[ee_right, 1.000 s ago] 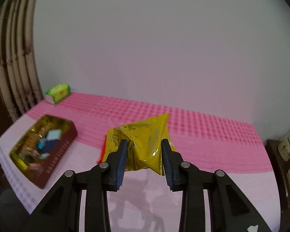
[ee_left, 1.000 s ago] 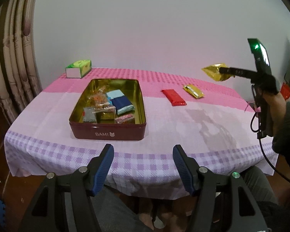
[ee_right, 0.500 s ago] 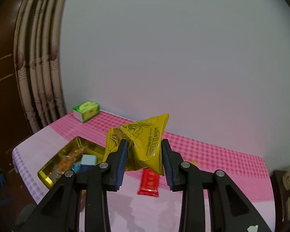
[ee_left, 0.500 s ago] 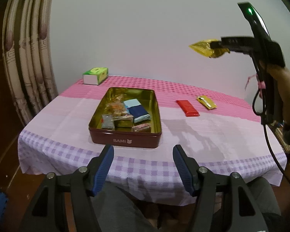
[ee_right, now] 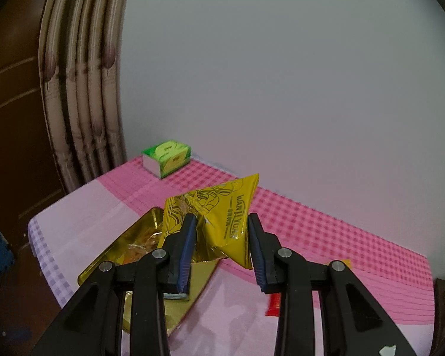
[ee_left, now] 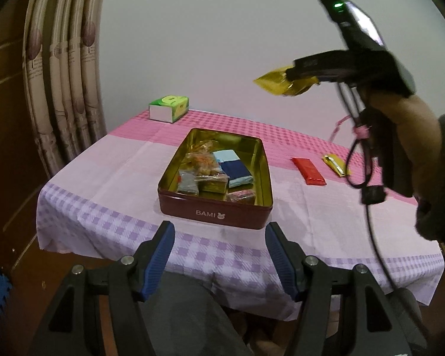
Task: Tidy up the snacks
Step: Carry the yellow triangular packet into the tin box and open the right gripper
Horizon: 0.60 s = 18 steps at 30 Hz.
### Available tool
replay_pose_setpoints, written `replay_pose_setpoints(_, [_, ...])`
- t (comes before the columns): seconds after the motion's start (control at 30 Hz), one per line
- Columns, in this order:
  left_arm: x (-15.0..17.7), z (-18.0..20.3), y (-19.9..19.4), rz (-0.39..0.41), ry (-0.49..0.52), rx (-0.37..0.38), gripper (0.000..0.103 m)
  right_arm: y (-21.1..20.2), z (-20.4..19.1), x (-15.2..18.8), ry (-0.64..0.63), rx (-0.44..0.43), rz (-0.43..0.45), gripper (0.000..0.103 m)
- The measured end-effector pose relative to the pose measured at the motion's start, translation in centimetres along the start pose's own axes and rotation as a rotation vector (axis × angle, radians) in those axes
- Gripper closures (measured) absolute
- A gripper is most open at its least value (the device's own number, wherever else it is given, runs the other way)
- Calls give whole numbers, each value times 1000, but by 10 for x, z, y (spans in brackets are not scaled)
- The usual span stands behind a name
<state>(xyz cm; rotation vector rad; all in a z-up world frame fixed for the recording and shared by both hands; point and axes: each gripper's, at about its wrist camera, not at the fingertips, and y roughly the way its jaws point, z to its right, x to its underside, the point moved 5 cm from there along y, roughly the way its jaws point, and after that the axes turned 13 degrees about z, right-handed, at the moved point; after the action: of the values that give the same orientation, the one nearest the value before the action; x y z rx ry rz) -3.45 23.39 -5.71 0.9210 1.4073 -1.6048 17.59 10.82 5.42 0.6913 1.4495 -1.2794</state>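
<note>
1. Snack packet, yellow foil (ee_right: pixel 219 222): pinched between the blue pads of my right tongs (ee_right: pixel 221 237), carried in the air well above the tabletop (ee_left: pixel 118 175). Its long axis runs from the tongs forward and up to the right, with one corner leading.
2. Key relation: the open tin (ee_left: pixel 216 175) lies below and to the left of the packet. In the right wrist view its gold rim (ee_right: pixel 103 264) shows just under the left pad. I judge the coming move to be a shift left and down.
3. Left tongs (ee_left: pixel 219 255): spread and empty, hovering off the near tabletop edge directly before the tin's front wall. They are nearer the tin but not needed.
4. Tin contents: several packets fill the left and middle, while the right strip of floor looks barest and is the likeliest landing spot.
5. Still outside on the tabletop, right of the tin: red bar (ee_left: pixel 308 170) and small yellow packet (ee_left: pixel 336 164).
6. Far corner: green box (ee_left: pixel 169 108), well apart and no obstacle.
</note>
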Motion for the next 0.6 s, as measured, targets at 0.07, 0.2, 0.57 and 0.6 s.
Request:
replay_pose_setpoints(0.07, [1,-1,2,-9,0,-1,38,13,-6,8,-2,-11,-24,71])
replay_pose_setpoints(0.2, [3,-5,7,-26,-11,-5,38,38,-17,28,4,-30,-78,71])
replay_pose_setpoints(0.57, [11,-14,20,-84,-36,-10,38,99,-39,95,6,-66,-224,71])
replay_pose_setpoints(0.6, [12,-15,21,-87,-37,-11,38,102,-39,98,7,-68,-229,71])
